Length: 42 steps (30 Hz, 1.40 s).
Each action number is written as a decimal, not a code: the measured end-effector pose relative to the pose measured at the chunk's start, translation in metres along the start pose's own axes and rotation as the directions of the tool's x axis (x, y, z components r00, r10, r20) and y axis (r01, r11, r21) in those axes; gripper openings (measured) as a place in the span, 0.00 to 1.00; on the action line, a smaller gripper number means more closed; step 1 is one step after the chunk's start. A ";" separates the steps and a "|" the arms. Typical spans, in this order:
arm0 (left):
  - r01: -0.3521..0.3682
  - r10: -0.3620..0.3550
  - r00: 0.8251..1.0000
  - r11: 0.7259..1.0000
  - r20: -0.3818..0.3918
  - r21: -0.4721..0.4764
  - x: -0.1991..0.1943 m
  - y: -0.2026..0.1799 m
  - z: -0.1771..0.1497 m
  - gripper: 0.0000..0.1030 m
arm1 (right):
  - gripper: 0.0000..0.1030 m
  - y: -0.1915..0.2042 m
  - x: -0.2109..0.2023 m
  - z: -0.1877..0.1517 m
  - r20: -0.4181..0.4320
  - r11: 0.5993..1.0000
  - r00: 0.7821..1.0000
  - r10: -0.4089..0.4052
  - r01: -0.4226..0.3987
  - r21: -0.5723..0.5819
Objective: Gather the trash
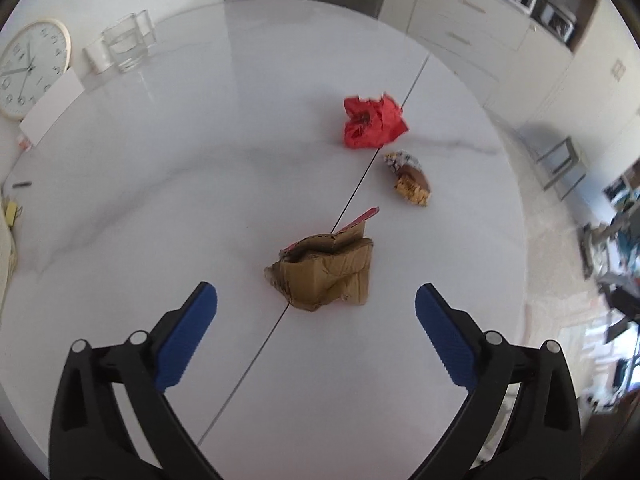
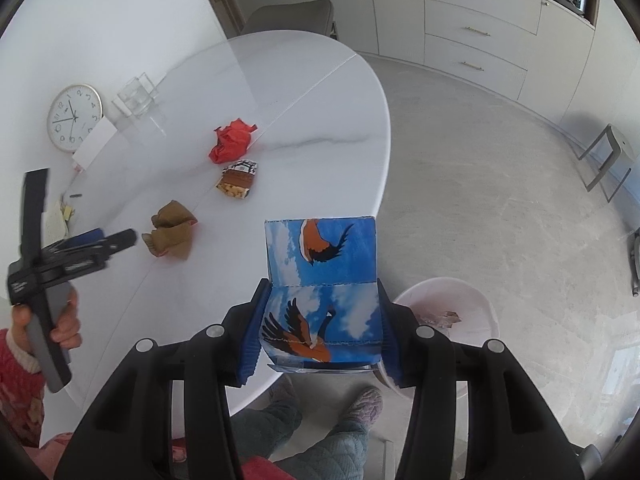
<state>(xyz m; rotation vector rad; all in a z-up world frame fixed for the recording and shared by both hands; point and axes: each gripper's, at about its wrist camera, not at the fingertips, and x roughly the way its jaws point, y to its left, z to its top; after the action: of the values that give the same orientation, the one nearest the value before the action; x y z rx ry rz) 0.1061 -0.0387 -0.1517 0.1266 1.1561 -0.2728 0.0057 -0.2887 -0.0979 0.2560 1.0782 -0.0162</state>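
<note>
The left gripper (image 1: 316, 306) hangs, fingers wide apart, above the crumpled cardboard (image 1: 326, 274) mid-frame; the right gripper (image 2: 320, 326) is clamped on a blue bird-printed box (image 2: 322, 288).

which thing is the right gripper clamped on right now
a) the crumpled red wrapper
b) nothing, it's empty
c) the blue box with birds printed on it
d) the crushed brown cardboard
c: in the right wrist view the right gripper has its blue pads pressed on both sides of the blue box with birds, while the red wrapper and brown cardboard lie loose on the table.
</note>
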 end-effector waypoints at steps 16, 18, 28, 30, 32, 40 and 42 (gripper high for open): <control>-0.095 0.098 0.991 0.995 -0.094 0.035 0.088 -0.022 0.018 0.87 | 0.48 0.012 0.007 -0.006 -0.048 0.997 0.997 -0.065 0.067 0.038; -0.063 0.062 0.994 0.998 -0.090 -0.005 0.085 -0.016 0.019 0.72 | 0.48 0.010 0.006 -0.007 -0.050 0.997 0.996 -0.068 0.070 0.040; -0.006 0.006 0.997 1.000 -0.079 -0.006 0.059 -0.026 0.016 0.67 | 0.48 0.006 -0.003 -0.009 -0.026 0.998 0.998 -0.050 0.051 0.029; 0.026 -0.025 0.998 1.000 -0.065 0.015 0.035 -0.044 0.015 0.67 | 0.48 -0.002 -0.009 -0.012 -0.016 0.998 0.999 -0.047 0.048 0.039; 0.053 -0.050 0.998 0.997 -0.049 0.051 0.013 -0.066 0.012 0.67 | 0.48 -0.013 -0.015 -0.017 -0.007 0.997 0.999 -0.050 0.050 0.054; 0.226 -0.226 0.974 0.960 -0.018 0.162 -0.049 -0.169 0.001 0.68 | 0.48 -0.084 -0.035 -0.042 0.006 0.986 0.996 -0.092 0.090 0.142; 0.231 -0.232 0.973 0.952 -0.020 0.201 -0.052 -0.194 -0.003 0.68 | 0.48 -0.103 -0.032 -0.051 -0.006 0.982 0.994 -0.106 0.105 0.158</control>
<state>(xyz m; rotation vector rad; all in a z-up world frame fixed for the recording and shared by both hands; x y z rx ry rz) 0.0301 -0.2166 -0.0973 0.1694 1.1385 -0.5993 -0.0677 -0.3814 -0.1130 0.3411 1.0883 -0.1978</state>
